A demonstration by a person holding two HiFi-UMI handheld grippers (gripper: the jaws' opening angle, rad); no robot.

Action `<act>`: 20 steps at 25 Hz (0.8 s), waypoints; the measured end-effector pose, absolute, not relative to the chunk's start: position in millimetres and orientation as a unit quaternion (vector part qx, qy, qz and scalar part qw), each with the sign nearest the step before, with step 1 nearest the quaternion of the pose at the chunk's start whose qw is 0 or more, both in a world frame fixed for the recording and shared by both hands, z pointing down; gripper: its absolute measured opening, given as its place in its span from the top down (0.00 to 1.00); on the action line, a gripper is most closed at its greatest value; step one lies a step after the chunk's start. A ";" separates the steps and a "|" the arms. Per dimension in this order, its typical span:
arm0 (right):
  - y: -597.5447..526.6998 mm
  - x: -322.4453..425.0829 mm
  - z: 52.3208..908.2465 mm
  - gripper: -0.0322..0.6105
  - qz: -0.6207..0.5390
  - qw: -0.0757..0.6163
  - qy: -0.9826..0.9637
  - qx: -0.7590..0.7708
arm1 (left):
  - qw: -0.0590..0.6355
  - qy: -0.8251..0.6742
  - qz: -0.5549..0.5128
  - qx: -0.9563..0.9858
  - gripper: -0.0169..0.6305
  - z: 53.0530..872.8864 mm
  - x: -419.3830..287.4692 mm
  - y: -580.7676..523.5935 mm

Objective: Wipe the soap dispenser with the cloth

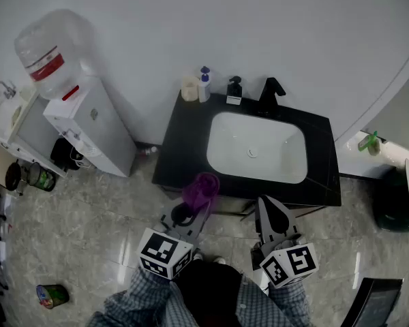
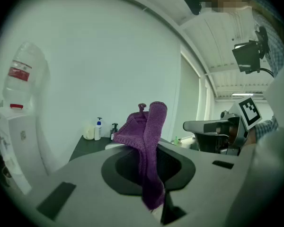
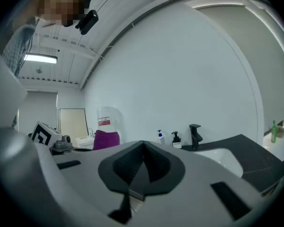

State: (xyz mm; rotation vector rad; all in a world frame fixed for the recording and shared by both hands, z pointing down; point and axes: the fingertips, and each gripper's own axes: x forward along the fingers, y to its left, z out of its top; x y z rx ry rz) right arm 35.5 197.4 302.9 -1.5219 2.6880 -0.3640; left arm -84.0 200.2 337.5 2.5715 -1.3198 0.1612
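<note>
A black-pump soap dispenser [image 1: 234, 90] [image 2: 114, 130] [image 3: 176, 139] stands on the back edge of the dark counter [image 1: 184, 148], left of the black tap [image 1: 270, 95]. A blue-and-white pump bottle [image 1: 204, 84] [image 3: 160, 137] stands further left. My left gripper [image 1: 196, 208] [image 2: 150, 193] is shut on a purple knitted cloth [image 1: 201, 189] [image 2: 149, 141] [image 3: 106, 139], which sticks up beyond the jaws, in front of the counter's near edge. My right gripper [image 1: 271, 208] [image 3: 141, 171] is shut with nothing in it, also short of the counter.
A white basin [image 1: 255, 148] is sunk into the counter. A water cooler [image 1: 88, 125] with its bottle [image 1: 51, 53] stands to the left on the tiled floor. A cream container [image 1: 189, 89] sits beside the blue bottle. A green bottle [image 1: 368, 142] is at the right.
</note>
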 end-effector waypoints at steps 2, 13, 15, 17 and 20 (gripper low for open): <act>195.5 34.3 301.7 0.92 -0.116 0.017 0.864 -0.489 | 0.123 -0.452 0.056 0.882 0.89 337.2 -85.1 198.8; 194.8 34.0 302.8 0.92 -0.118 0.018 0.864 -0.489 | 0.123 -0.453 0.056 0.881 0.89 337.5 -85.8 198.3; 194.8 34.7 303.7 0.92 -0.120 0.020 0.863 -0.490 | 0.122 -0.454 0.056 0.881 0.89 337.9 -85.8 198.5; 194.6 36.7 304.7 0.92 -0.124 0.022 0.861 -0.492 | 0.122 -0.454 0.056 0.881 0.89 338.2 -85.1 198.7; 193.8 39.0 305.0 0.92 -0.128 0.022 0.860 -0.493 | 0.123 -0.455 0.057 0.880 0.89 338.0 -83.7 198.1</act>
